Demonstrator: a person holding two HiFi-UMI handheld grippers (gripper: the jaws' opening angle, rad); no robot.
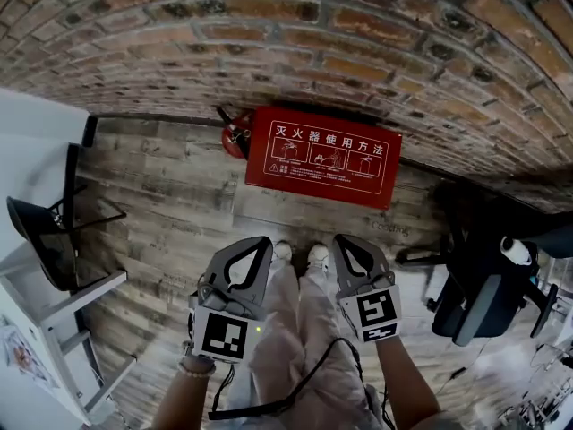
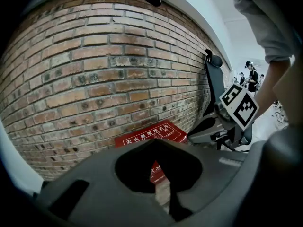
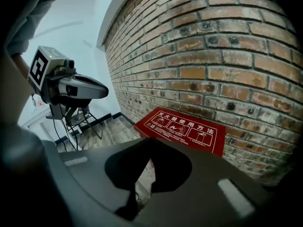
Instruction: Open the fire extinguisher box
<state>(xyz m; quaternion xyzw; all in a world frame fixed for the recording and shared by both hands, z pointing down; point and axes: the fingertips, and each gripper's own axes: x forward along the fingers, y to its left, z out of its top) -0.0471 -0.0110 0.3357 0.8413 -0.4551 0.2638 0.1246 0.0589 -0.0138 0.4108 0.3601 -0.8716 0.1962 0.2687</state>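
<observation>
The fire extinguisher box sits closed on the wooden floor against the brick wall. It is on the far side of both grippers and lower, with its long axis running left to right along the wall. The right gripper seems slightly nearer its middle than the left gripper. Both pairs of fingers are together, holding nothing. An office chair stands to the right.

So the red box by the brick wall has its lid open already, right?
No, its lid is shut. The head view shows the red box by the brick wall with the lid lying flat on top.
</observation>
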